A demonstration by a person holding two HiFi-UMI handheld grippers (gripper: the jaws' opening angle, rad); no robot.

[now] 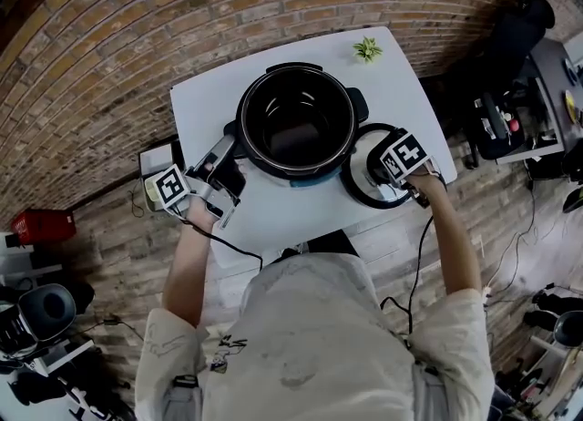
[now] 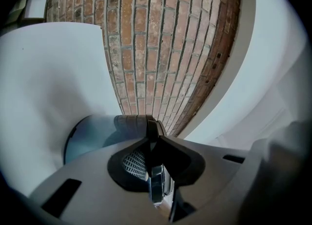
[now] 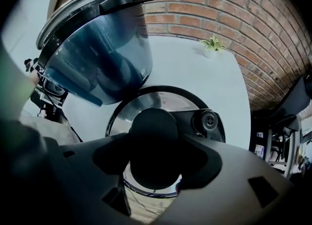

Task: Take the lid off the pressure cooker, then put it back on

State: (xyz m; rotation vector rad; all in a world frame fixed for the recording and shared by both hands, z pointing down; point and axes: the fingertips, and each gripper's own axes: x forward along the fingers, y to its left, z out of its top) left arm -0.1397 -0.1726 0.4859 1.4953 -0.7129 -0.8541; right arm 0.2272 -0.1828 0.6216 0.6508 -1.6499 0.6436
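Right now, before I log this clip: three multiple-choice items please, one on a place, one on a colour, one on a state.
1. Where is the lid? A on the cooker; B on a shelf; C on the table beside the cooker.
2. What colour is the cooker's outer wall? A blue; B red; C yellow.
3. How is the right gripper? A open, holding nothing; B closed round the lid's knob; C out of view.
Answers: 1 C, the lid lies on the white table and the cooker stands open; 2 A, the right gripper view shows the blue wall; 3 B, the black knob fills the gap between its jaws.
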